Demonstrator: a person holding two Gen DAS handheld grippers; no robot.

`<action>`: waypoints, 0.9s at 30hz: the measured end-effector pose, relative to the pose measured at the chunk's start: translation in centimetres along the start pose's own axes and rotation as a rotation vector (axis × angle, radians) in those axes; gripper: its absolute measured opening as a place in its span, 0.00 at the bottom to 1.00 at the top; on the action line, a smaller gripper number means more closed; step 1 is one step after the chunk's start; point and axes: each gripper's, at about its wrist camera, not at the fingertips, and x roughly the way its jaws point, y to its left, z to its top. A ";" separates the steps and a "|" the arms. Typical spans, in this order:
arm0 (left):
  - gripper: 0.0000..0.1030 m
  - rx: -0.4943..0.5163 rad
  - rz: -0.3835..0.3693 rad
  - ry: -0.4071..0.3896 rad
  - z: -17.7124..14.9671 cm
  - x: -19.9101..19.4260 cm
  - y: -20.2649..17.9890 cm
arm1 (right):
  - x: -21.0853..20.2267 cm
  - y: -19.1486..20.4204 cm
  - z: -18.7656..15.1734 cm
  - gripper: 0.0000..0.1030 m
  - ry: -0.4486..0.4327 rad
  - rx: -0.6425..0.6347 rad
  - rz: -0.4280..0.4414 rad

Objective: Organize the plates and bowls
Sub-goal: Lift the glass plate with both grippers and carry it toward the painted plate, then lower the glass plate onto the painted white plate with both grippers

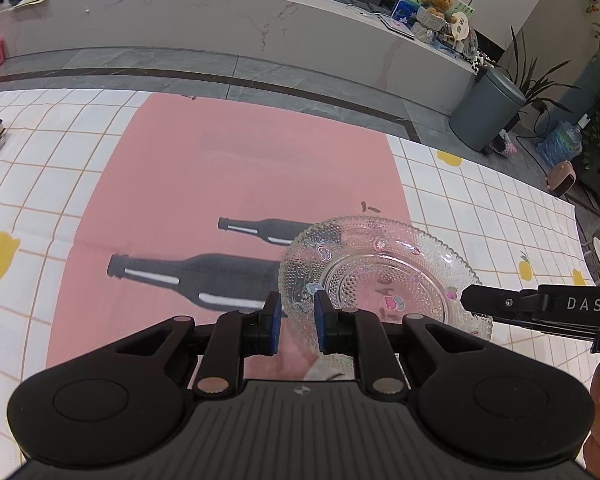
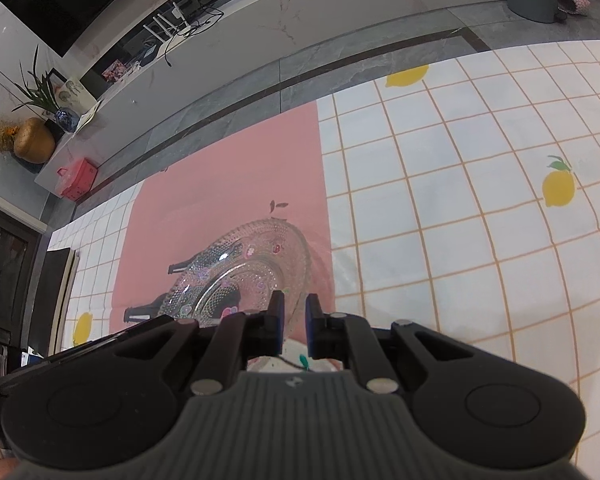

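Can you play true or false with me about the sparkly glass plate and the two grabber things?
1. Both grippers hold the glass plate by its rim. True: the left gripper and the right gripper have their jaws closed on opposite edges.
2. The plate is solid blue. False: it is clear glass with little coloured decorations.
3. Black bottles are pictured on the pink mat. True.
4. The tablecloth has strawberries on it. False: it shows yellow lemons on a grid.

glass plate [image 1: 384, 276] over mat [image 1: 220, 168], on tablecloth [image 1: 480, 200]
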 end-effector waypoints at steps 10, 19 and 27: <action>0.18 -0.002 -0.009 -0.003 -1.9 -1.6 -0.7 | -2.3 -0.1 -1.8 0.08 0.004 -0.015 -0.008; 0.18 0.010 0.021 -0.009 -3.9 -2.9 -1.0 | -3.5 0.1 -4.5 0.10 0.019 -0.025 -0.010; 0.18 0.004 0.015 0.008 -5.7 -3.5 -0.6 | -3.5 -0.2 -6.4 0.10 0.042 -0.022 -0.017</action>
